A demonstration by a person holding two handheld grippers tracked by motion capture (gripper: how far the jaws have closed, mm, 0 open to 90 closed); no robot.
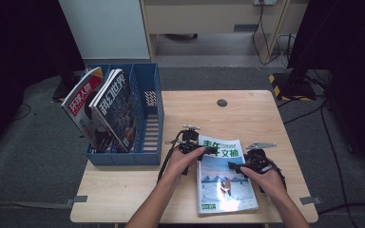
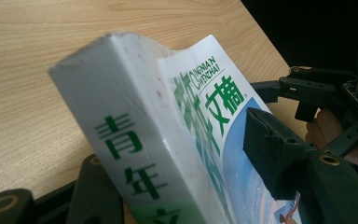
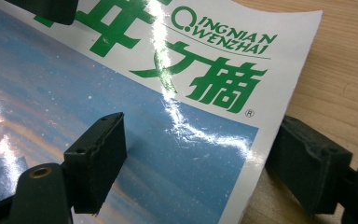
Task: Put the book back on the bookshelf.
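Gripping the magazine (image 1: 225,175) at the counter's (image 1: 247,107) five o'clock, the left gripper (image 1: 208,151) pinches its spine corner while the right gripper's (image 1: 234,166) fingers (image 3: 95,158) straddle the cover edge unclosed, so the glossy, sagging cover could slip or tear if lifted unevenly.

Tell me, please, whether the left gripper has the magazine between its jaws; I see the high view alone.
Observer: Yes. The left gripper has one jaw on the spine side of the magazine and one over the cover. I cannot tell whether they pinch it.
Operator: Does that edge lie flat on the table?
Observer: No, the spine edge is tipped up off the table.
Operator: And the right gripper?
Observer: The right gripper is open, with one jaw above the cover and the other beyond the page edge, over the wood.
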